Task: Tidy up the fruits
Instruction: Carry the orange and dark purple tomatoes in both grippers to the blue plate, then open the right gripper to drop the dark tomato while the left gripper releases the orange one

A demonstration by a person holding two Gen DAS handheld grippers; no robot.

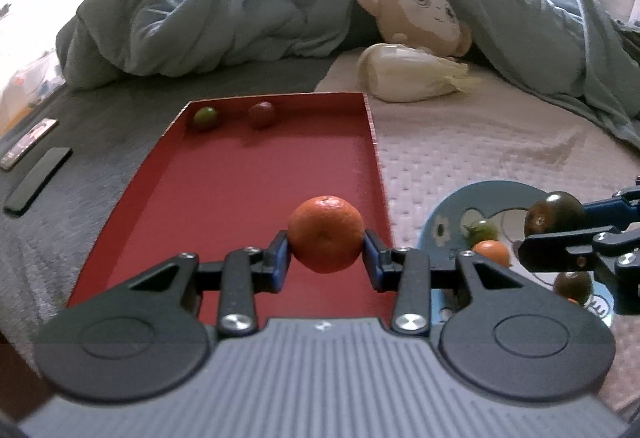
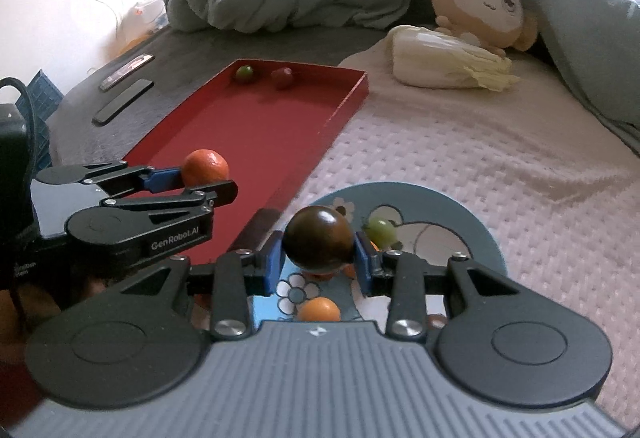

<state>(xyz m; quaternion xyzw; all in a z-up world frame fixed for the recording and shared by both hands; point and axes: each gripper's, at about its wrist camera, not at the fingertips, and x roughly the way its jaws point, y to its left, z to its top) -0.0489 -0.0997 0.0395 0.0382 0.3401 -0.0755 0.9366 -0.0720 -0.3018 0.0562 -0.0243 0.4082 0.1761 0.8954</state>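
Left tool (image 1: 325,253): clamped on the orange (image 1: 325,234), lower centre, over the red tray (image 1: 240,178), likely for sorting.
Right tool (image 2: 319,258): clamped on the dark fruit (image 2: 319,237), above the blue plate (image 2: 460,206) on the bed.

Left gripper (image 1: 325,252): black linkage arms, blue pads, silver screws, ribbed grey housing, round black pivot discs. Right gripper (image 2: 318,256): same build. White "GenRobot.AI" lettering on left gripper's side.
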